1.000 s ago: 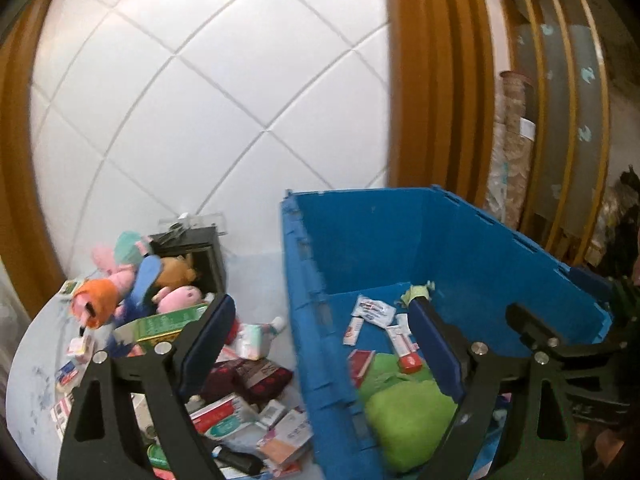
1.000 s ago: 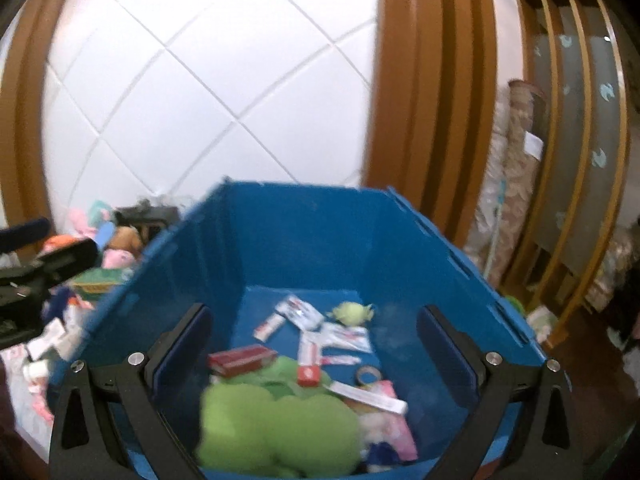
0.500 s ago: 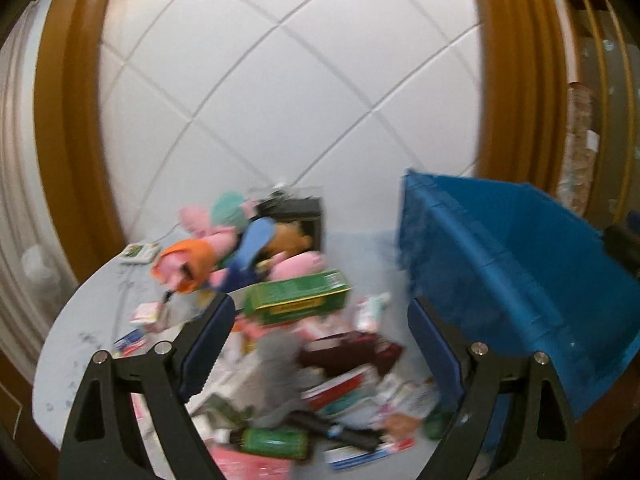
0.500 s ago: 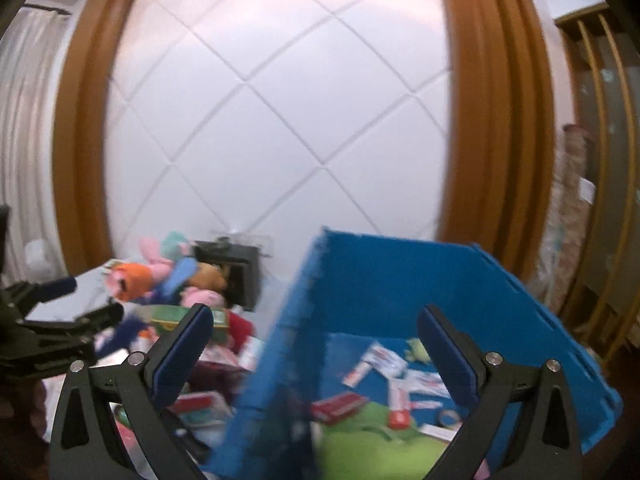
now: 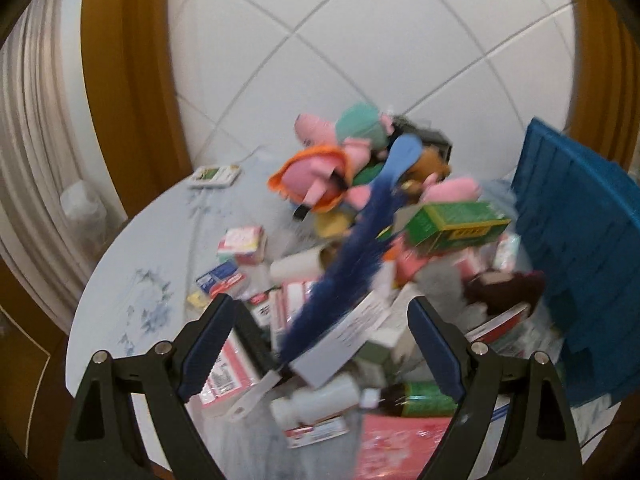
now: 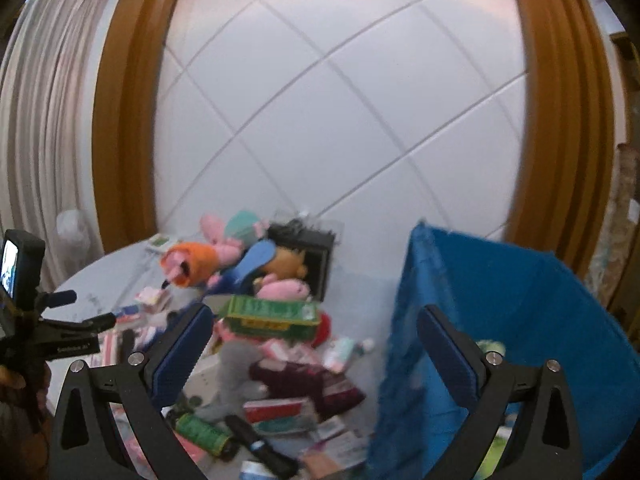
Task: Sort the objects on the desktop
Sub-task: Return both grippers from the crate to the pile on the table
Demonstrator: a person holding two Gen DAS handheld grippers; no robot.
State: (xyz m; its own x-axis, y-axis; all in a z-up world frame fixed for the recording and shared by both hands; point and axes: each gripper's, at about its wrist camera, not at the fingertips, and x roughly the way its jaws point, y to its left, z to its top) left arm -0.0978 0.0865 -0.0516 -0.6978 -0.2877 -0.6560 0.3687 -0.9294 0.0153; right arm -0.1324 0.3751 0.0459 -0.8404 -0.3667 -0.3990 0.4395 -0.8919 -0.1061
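Mostly the sorting remains: the pile [image 5: 384, 264] of boxes, bottles and plush toys sits at 12 o'clock from the left gripper [image 5: 320, 344]. Both it and the right gripper [image 6: 314, 350] gape wide, empty. At 3 o'clock stands the bin [image 6: 528, 304], holding only a few items.

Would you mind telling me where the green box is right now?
The green box sits atop the clutter pile on the table, just in front of the plush toys and left of the blue bin; the right wrist view shows it too.

Blue crate [image 6: 520, 320] motion-blurred, contents hidden
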